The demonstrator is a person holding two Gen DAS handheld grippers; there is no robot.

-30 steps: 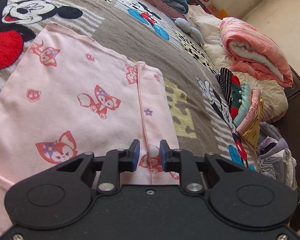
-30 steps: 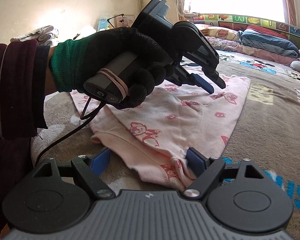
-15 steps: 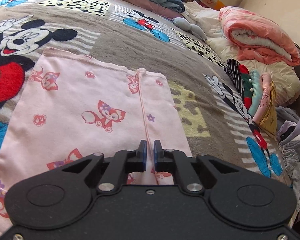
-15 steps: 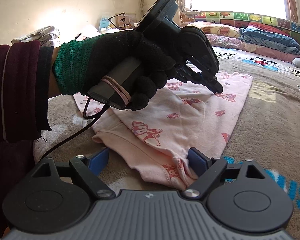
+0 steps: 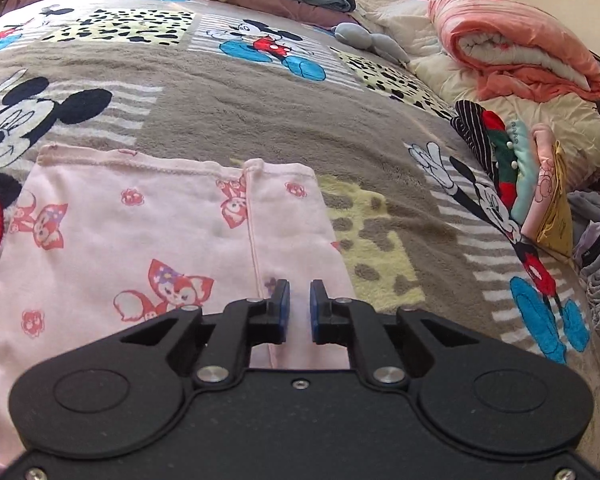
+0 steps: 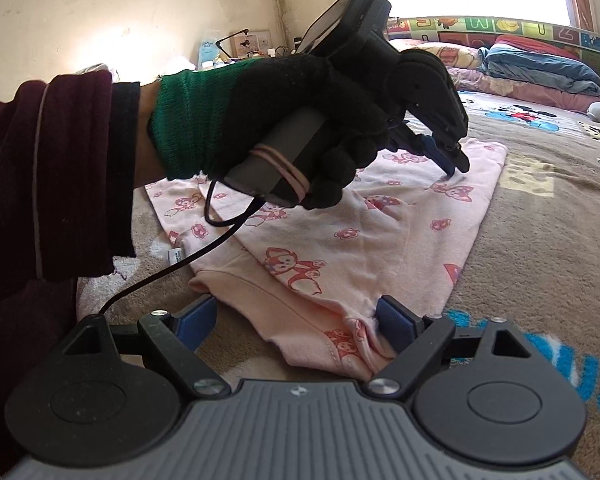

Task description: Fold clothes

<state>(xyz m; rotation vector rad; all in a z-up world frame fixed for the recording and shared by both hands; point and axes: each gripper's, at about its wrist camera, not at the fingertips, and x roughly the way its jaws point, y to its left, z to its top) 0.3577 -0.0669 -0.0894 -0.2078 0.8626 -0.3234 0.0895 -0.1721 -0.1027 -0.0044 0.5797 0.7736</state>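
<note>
Left hand-held gripper pinches pink garment; right wide apart.

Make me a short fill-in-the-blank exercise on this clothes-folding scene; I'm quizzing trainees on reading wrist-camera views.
1. The pink garment is printed with small red ____.
2. The right gripper has its fingers spread ____.
3. The left gripper is held by a hand in a ____ glove.
4. The garment lies on a blanket patterned with a cartoon ____.

Missing words: foxes; wide open; black; mouse

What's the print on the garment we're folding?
Pale pink garment with red-and-white fox-like cartoon figures and small red flowers; clearest in the left wrist view.
</note>
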